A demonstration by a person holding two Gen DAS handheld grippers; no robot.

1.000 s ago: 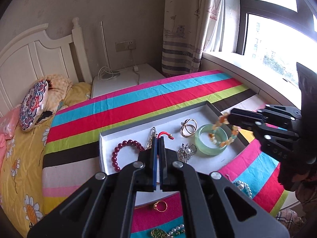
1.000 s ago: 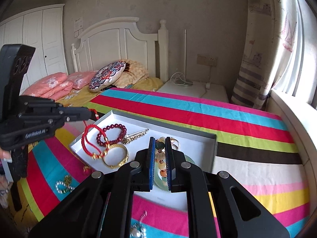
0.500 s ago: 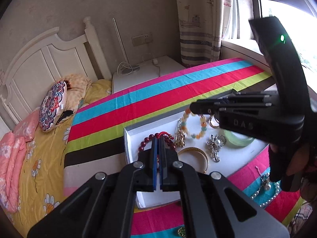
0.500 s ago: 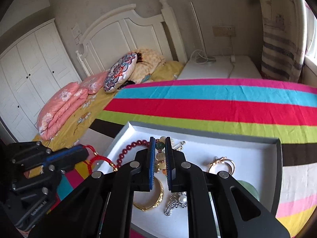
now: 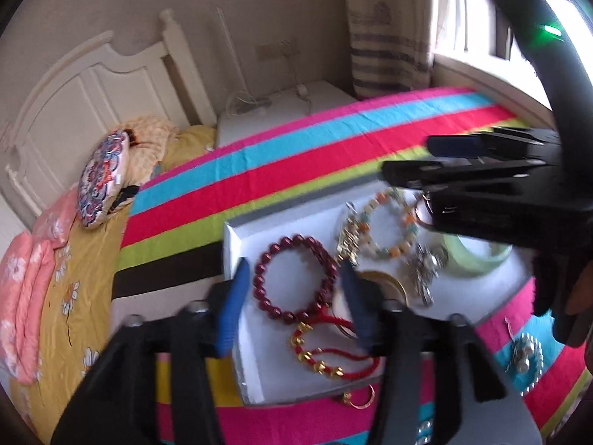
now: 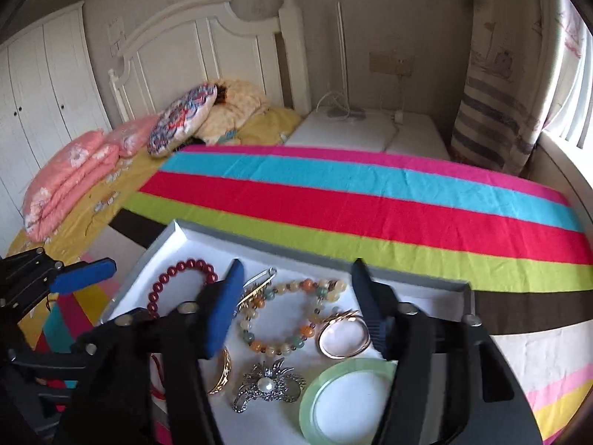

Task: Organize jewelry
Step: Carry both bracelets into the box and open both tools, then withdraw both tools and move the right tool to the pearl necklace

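Most pieces: already inside the white tray, which serves as the landmark on the striped blanket.
Far left of tray: dark red bead bracelet, lying flat on the tray floor.
Near edge, left: red cord bracelet with gold beads, inside the tray, just in front of the dark red one.
Middle of tray: hair clip, pastel bead bracelet, gold bangle and pearl brooch, close together.
Right of tray: rose-gold ring bangle and green jade bangle, side by side.
Left gripper: jaws opening, nothing pinched; the dark red bracelet and red cord lie below the gap.
Right gripper: jaws opening, empty, above the pastel bracelet.
Left to do: gold ring just outside the tray's near edge, and pearl pieces on the blanket to the tray's right.
Judgement: well past halfway, with few strays remaining.
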